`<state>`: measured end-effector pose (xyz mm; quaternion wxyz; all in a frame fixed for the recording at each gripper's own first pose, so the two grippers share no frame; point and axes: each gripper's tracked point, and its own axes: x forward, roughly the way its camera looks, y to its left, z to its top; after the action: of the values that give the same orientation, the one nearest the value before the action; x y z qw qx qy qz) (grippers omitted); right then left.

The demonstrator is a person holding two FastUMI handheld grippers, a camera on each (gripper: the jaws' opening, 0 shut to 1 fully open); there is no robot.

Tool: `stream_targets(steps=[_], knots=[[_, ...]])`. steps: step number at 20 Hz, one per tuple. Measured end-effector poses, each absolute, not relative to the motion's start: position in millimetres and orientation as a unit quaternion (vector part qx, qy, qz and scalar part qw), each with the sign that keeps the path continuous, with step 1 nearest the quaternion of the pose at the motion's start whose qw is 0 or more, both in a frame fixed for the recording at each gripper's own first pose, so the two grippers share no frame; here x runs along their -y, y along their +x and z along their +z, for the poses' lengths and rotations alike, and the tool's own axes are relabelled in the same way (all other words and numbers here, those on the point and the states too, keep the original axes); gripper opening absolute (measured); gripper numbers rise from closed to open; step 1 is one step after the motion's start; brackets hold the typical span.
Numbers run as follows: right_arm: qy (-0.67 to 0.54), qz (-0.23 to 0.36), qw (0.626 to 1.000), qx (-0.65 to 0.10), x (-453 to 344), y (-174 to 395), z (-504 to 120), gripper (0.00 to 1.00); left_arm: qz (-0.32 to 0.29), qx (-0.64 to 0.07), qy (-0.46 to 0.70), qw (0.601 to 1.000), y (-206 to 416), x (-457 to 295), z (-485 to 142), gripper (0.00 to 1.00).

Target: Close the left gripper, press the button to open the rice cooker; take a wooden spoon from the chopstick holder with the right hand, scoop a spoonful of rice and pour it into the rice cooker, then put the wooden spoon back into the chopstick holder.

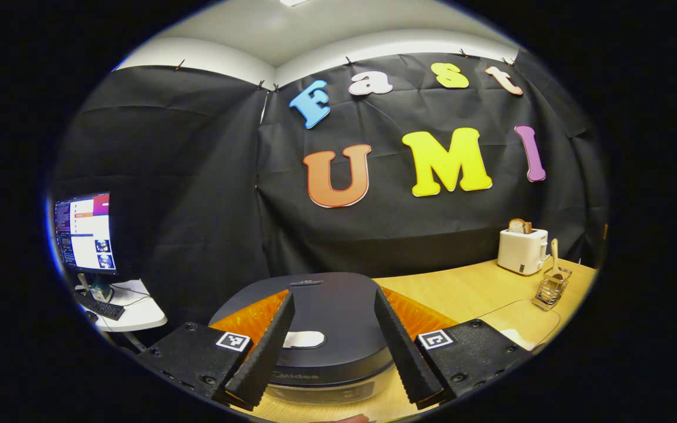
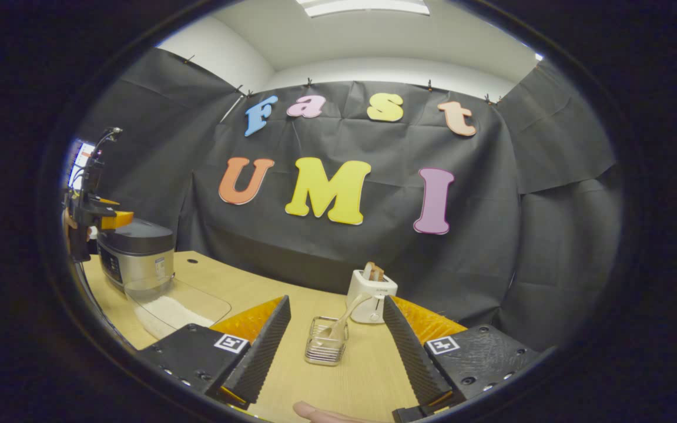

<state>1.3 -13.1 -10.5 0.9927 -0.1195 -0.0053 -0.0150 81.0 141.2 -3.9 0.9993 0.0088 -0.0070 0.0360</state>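
Both fingers of the left gripper (image 1: 331, 346) frame the bottom of the left gripper view, spread wide with nothing between them, poised above the dark lid of the rice cooker (image 1: 327, 317). A pale oval button (image 1: 304, 339) sits on that lid, nearer the left finger. The lid is still down. Off to the right on the wooden table (image 1: 462, 291) stand a white toaster (image 1: 522, 249), the wire chopstick holder (image 1: 552, 288) with the wooden spoon (image 1: 555, 258) upright in it, and a clear container (image 1: 520, 323).

Turning to the right gripper view, the right gripper (image 2: 335, 346) is likewise fully open and empty, aimed at the chopstick holder, where the spoon leans toward the toaster behind. The clear container, holding white rice (image 2: 165, 317), lies to the left, beside the cooker, with the left gripper above it.

My concern is the order of steps: the jaws have yet to close, and pressing with them apart could straddle the button or glance off the smooth lid. Later, grabbing the leaning spoon could tip the light holder.
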Motion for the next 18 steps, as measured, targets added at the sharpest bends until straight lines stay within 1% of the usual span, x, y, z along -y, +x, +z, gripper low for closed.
stream_targets(steps=[1,2,3,4,5,6,7,9,10,11,12,13,14,17,18], knots=[[-0.118,-0.013,0.993,0.009,10.0,-2.9,-5.7,0.96,0.039,0.013,0.012,0.999,73.9,-136.8,4.8,0.89],[-0.118,-0.011,0.993,0.015,7.4,-7.4,-0.3,0.94,0.039,0.017,0.015,0.999,65.6,-127.8,13.0,0.89],[-0.120,-0.010,0.993,0.021,6.1,-11.5,6.2,0.96,0.032,0.021,0.018,0.999,58.0,-115.6,20.2,0.90],[-0.122,-0.011,0.992,0.027,5.0,-15.2,12.2,0.94,0.023,0.022,0.023,0.999,50.2,-101.7,26.4,0.90],[-0.123,-0.013,0.992,0.033,5.3,-19.3,17.3,0.94,0.013,0.023,0.032,0.999,39.3,-91.9,29.1,0.90],[-0.123,-0.016,0.992,0.037,5.2,-23.1,22.7,0.94,0.007,0.030,0.042,0.999,30.3,-80.3,35.7,0.84],[-0.120,-0.019,0.992,0.039,4.2,-25.5,26.3,0.94,0.004,0.040,0.048,0.998,22.2,-69.1,42.4,0.93],[-0.115,-0.004,0.992,0.045,-5.6,-26.2,33.0,0.94,-0.002,0.040,0.036,0.999,11.0,-46.3,44.4,0.98],[-0.116,-0.002,0.992,0.040,-5.9,-26.9,32.0,0.94,-0.010,0.032,0.021,0.999,6.5,-31.8,42.7,0.98],[-0.115,-0.004,0.993,0.036,-3.2,-27.0,32.7,0.96,-0.021,0.021,0.009,1.000,2.9,-16.0,40.6,0.99],[-0.111,-0.006,0.993,0.037,-2.7,-26.4,35.7,0.96,-0.030,0.008,0.009,0.999,0.0,-2.4,38.2,0.99],[-0.107,-0.006,0.994,0.038,-3.5,-27.9,38.0,0.94,-0.033,0.002,0.015,0.999,-3.3,5.5,38.0,0.99],[-0.102,-0.009,0.994,0.037,-2.8,-28.0,37.5,0.96,-0.028,0.003,0.021,0.999,-6.3,10.8,38.8,0.99],[-0.100,-0.023,0.995,0.016,4.9,-29.8,28.2,0.96,0.004,0.003,0.019,1.000,-17.3,15.5,36.1,0.98],[-0.101,-0.028,0.994,0.011,7.7,-30.2,26.0,0.92,0.007,0.008,0.011,1.000,-21.3,17.5,36.6,0.99]])
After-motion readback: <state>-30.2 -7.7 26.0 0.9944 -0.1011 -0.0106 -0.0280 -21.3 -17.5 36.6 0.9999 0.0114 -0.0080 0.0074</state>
